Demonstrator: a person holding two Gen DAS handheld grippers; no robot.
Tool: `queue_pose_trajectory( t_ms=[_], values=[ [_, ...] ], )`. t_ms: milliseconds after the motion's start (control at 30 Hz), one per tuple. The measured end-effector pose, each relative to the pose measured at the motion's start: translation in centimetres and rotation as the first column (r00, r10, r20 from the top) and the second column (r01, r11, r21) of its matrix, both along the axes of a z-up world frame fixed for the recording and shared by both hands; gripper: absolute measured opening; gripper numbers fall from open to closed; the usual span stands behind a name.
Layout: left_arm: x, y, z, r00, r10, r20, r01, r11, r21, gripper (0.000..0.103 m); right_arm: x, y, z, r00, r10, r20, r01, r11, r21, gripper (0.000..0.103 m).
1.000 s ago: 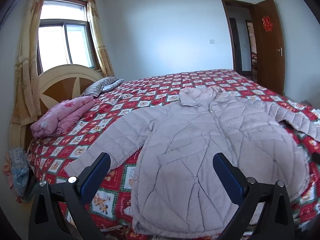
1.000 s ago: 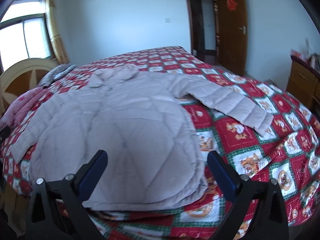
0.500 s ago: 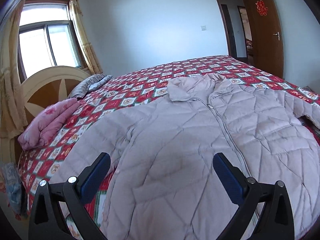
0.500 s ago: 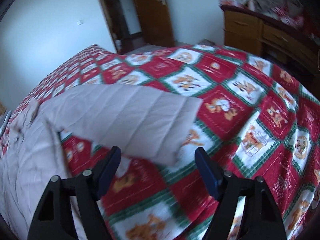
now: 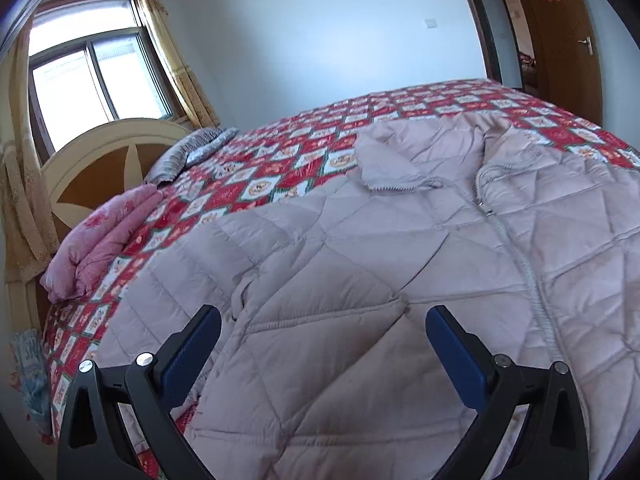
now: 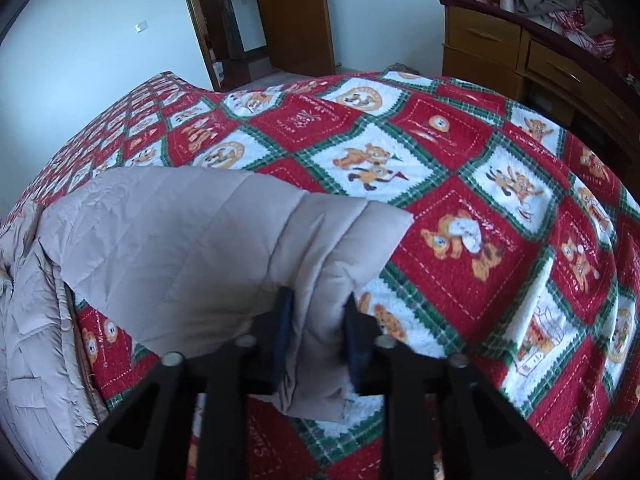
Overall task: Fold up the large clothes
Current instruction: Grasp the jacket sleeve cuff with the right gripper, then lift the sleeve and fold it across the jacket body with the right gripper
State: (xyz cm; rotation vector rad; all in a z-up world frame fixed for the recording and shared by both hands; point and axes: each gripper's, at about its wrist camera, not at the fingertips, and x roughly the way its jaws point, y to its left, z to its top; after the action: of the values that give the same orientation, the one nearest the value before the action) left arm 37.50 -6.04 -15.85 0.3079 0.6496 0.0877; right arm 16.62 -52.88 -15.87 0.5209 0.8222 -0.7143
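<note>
A pale pink quilted jacket (image 5: 400, 264) lies front up and zipped on the bed, collar toward the far side. My left gripper (image 5: 322, 344) is open and hovers just above the jacket's chest on the left of the zipper, holding nothing. In the right wrist view my right gripper (image 6: 318, 320) is shut on the cuff end of the jacket's sleeve (image 6: 192, 236), which is lifted a little off the red patterned bedspread (image 6: 460, 208). The jacket's body (image 6: 28, 320) shows at the left edge of that view.
A folded pink quilt (image 5: 104, 236) and a striped pillow (image 5: 192, 152) lie by the round headboard (image 5: 100, 160) under the window. A wooden dresser (image 6: 532, 48) with piled clothes stands beyond the bed's right side. An open door (image 6: 292, 12) is at the far wall.
My right gripper has closed on the sleeve's cuff and raised it slightly. My left gripper has moved forward and lower over the jacket's chest, still open.
</note>
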Motion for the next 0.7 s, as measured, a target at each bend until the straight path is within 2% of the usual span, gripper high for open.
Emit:
queue_pose_trajectory(
  t_ms=[67, 200, 367, 533, 700],
  values=[
    [0.9, 0.4, -0.4, 1.0, 0.009, -0.024, -0.009, 1.0, -0.017, 0.102, 0.2, 0.0, 0.3, 1.0, 0.006, 0.007, -0.006, 1.0, -0.007, 0.012],
    [2.3, 1.1, 0.1, 0.999, 0.031, -0.021, -0.031, 0.999, -0.035, 0.102, 1.2, 0.5, 1.8, 1.0, 0.028, 0.004, -0.027, 0.995, -0.096, 0.01],
    [4.3, 1.7, 0.7, 0.998, 0.057, -0.023, -0.058, 0.997, -0.045, 0.102, 4.1, 2.5, 4.6, 0.994, 0.105, 0.014, -0.1, 0.974, -0.205, 0.009],
    [5.5, 2.1, 0.9, 0.997, 0.069, -0.02, -0.07, 0.997, -0.027, 0.102, 8.1, 6.8, 7.4, 0.971, 0.238, 0.022, -0.219, 0.922, -0.319, 0.008],
    [6.1, 2.7, 0.7, 0.997, 0.082, -0.01, -0.082, 0.997, -0.003, 0.102, 12.5, 13.1, 9.7, 0.917, 0.398, 0.011, -0.361, 0.842, -0.4, 0.008]
  ],
)
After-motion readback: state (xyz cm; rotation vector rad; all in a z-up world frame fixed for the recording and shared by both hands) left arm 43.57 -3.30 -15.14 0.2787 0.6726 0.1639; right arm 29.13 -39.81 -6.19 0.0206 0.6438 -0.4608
